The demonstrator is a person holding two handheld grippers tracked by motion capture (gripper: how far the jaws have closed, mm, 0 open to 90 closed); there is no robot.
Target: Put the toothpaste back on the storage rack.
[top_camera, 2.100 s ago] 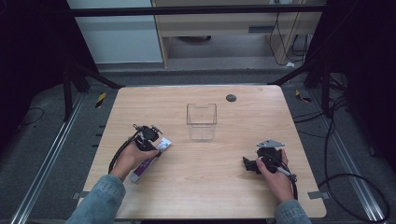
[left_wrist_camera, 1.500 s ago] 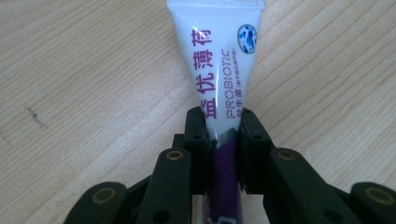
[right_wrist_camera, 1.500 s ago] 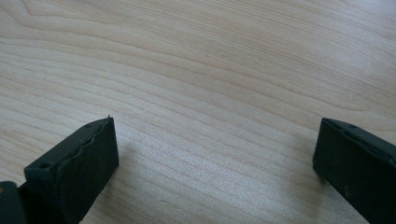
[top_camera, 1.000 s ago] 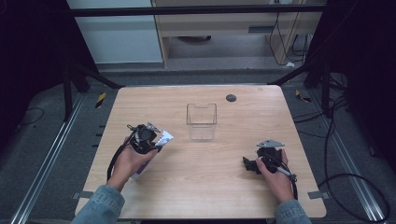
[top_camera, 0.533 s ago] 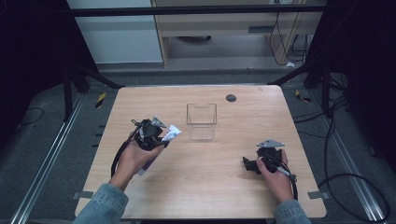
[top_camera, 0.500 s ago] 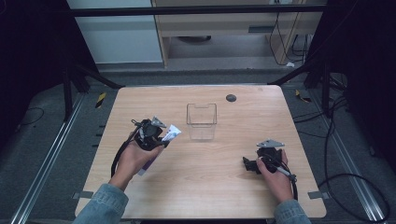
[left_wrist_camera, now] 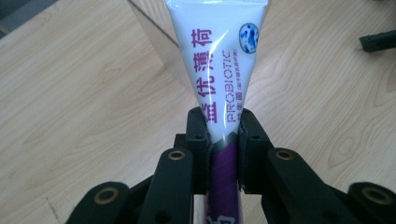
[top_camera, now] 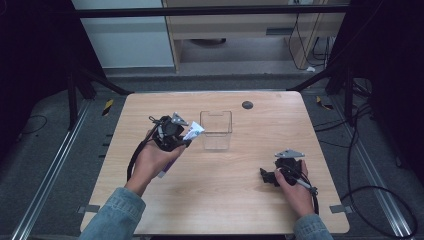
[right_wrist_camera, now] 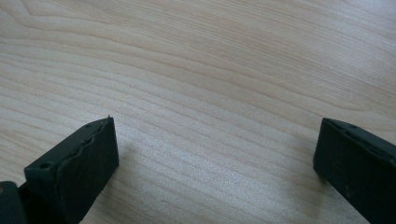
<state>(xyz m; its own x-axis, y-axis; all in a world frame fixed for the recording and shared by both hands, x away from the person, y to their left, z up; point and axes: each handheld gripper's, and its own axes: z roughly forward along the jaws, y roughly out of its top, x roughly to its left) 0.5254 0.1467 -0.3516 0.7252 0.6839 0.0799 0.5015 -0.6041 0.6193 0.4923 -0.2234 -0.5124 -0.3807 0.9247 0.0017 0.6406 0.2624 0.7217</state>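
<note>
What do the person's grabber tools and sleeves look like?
Both grippers, left gripper and right gripper, are black, each with a grey three-cornered plate on top and a black cable trailing back. The left gripper's jaws have ring-shaped brass-coloured fittings at the joints. The sleeves are blue denim.

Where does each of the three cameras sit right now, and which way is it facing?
High view: above the person's side, looking forward and down on the light wooden table, the clear plastic box, both forearms and both grippers.
Left gripper view: rides the left gripper, looking along its jaws, shut on the white and purple toothpaste tube.
Right gripper view: rides the right gripper, jaws wide apart, facing bare wood.
Shared: the tube and box edge appear in the high and left gripper views.
</note>
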